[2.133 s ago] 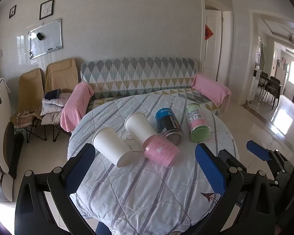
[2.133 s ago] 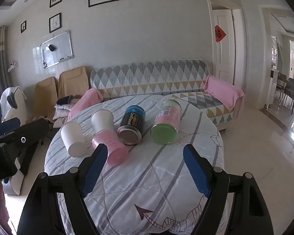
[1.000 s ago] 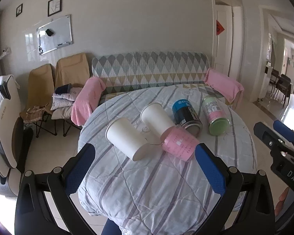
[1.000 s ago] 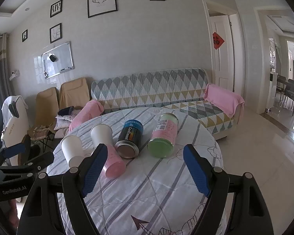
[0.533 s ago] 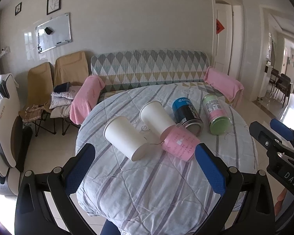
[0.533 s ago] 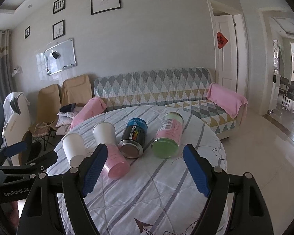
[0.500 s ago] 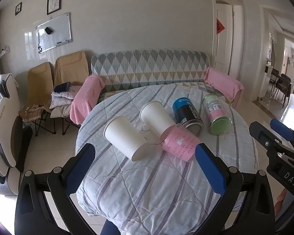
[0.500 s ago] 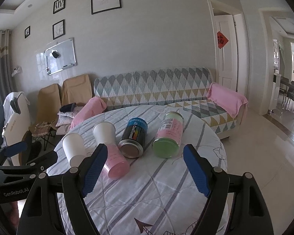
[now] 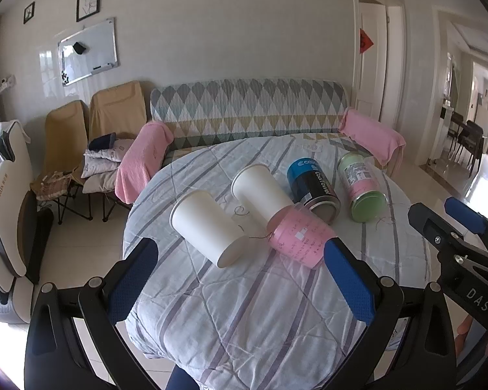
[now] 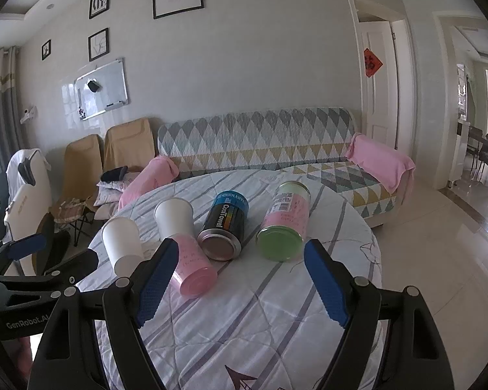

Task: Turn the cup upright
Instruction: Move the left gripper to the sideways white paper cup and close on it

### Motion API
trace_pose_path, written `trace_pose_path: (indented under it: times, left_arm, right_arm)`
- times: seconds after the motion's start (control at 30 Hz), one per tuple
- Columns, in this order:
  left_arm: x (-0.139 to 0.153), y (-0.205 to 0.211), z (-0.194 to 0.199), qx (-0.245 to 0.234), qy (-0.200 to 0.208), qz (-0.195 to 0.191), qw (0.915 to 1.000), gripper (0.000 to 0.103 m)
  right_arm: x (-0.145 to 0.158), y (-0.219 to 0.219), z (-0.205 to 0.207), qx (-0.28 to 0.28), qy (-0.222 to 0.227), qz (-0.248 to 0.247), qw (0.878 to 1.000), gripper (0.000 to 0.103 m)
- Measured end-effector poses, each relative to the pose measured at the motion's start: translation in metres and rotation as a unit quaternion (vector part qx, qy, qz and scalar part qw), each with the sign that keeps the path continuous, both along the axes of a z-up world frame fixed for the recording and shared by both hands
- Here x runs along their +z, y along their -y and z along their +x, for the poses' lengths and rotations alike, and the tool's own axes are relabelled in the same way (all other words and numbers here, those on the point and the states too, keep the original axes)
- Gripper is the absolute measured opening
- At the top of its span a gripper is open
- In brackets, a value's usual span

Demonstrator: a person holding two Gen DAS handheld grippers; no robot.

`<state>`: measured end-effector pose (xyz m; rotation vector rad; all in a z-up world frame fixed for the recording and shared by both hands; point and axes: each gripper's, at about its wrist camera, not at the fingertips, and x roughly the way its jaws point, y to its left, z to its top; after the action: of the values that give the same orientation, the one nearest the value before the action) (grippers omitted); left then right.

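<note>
Left wrist view: four containers lie on their sides in the middle of the round table (image 9: 244, 308). The white cup (image 9: 208, 227) is nearest the left edge, and the pink cup (image 9: 301, 239) lies against a second white cup (image 9: 260, 191). The left claw (image 9: 240, 271) is wide open, holds nothing and hangs over the near edge. I think a round cup can roll away on the soft cloth if only one finger pushes it.

Right wrist view: the right claw (image 10: 240, 281) is also spread wide and empty, touching nothing. The blue can (image 10: 226, 227) and the green jar (image 10: 284, 222) lie just beyond it.
</note>
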<state>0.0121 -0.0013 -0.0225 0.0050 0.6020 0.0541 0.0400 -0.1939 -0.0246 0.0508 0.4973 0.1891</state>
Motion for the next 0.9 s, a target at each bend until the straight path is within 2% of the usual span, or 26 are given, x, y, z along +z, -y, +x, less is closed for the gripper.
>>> trace_pose_path:
  times: [0.9]
  left_arm:
    - [-0.017,-0.037,0.025,0.034,-0.045,-0.020,0.9982,0.103]
  right_arm:
    - [-0.018,-0.023,0.022,0.033,-0.037,-0.015,0.999,0.081]
